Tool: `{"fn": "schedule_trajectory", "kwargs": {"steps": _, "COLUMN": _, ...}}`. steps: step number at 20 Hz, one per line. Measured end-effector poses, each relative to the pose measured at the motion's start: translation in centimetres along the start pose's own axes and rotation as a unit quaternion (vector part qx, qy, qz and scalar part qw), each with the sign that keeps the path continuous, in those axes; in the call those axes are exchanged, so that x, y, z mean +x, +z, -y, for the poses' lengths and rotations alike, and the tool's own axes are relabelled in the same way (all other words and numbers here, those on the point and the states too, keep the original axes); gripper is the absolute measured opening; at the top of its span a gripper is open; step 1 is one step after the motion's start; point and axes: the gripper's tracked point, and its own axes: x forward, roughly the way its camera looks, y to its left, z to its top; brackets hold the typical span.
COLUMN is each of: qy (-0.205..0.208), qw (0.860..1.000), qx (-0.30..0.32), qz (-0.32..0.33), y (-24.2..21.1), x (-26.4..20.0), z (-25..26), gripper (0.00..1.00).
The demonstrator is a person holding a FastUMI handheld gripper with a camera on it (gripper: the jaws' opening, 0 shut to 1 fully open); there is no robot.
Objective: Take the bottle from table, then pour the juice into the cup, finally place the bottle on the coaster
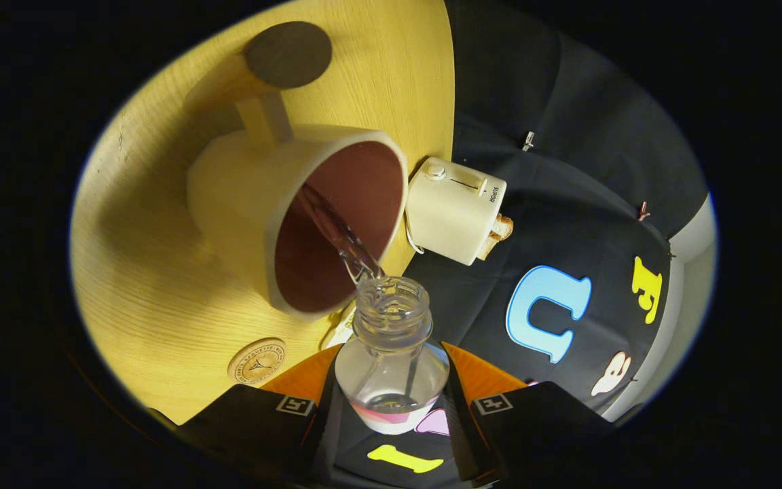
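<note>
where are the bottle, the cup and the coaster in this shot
bottle [392,370]: gripper view, on its clear shoulder, held between the claw's fingers.
cup [228,197]: gripper view, on its cream outer wall, just ahead of the bottle's mouth.
coaster [288,53]: gripper view, on its dark round top, beyond the cup.

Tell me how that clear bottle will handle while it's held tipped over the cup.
The bottle, clamped in the gripper, looks like smooth clear plastic, so probably slippery. It is likely getting lighter as liquid streams into the cup. Uncapped, it would spill if jolted.
</note>
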Motion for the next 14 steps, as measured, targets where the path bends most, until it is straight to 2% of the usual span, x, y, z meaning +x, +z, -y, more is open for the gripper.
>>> {"fn": "schedule_trajectory", "kwargs": {"steps": 14, "qy": -0.015, "qw": 0.999, "qx": -0.039, "qz": 0.014, "y": 0.1, "x": 0.0, "z": 1.3, "gripper": 0.69}}
